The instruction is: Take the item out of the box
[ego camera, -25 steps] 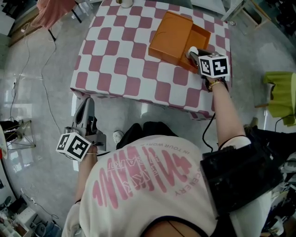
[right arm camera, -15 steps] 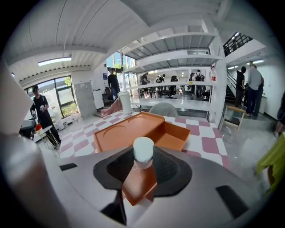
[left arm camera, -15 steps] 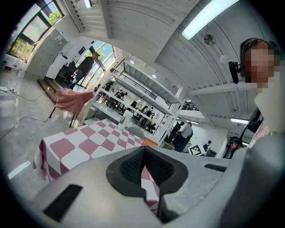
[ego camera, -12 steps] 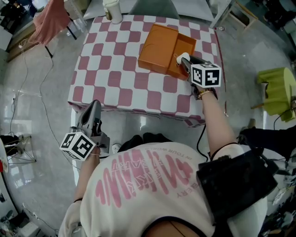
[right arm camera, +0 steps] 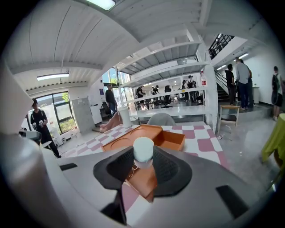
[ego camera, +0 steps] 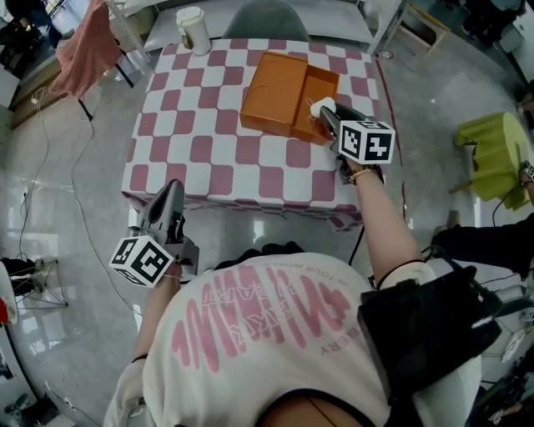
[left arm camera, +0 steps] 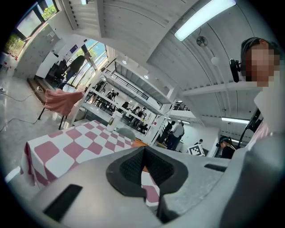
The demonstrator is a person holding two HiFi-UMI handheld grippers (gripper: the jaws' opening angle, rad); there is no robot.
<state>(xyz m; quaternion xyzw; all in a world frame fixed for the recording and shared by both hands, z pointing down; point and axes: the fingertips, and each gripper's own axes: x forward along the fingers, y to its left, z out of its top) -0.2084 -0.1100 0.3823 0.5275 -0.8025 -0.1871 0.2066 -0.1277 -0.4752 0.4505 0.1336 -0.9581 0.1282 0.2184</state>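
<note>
An orange box (ego camera: 321, 96) lies open on its wide flat lid (ego camera: 271, 79) on the pink-and-white checked table (ego camera: 200, 150). My right gripper (ego camera: 327, 119) is over the box's near right corner, shut on a small white cylinder (ego camera: 322, 107). In the right gripper view the cylinder (right arm camera: 143, 150) stands upright between the pads, a thin string hanging under it, with the box (right arm camera: 176, 139) behind. My left gripper (ego camera: 170, 198) hangs low off the table's near left edge. In its own view the left gripper (left arm camera: 144, 167) is shut and holds nothing.
A white lidded cup (ego camera: 192, 29) stands at the table's far left corner, with a grey chair (ego camera: 267, 18) behind the table. A yellow-green stool (ego camera: 494, 158) is on the floor to the right, and pink cloth (ego camera: 83, 46) hangs over a stand at far left.
The head view has pulled back, so more of the table's far side shows. The right gripper keeps the white cylinder at the box's near corner. The left gripper stays low.
</note>
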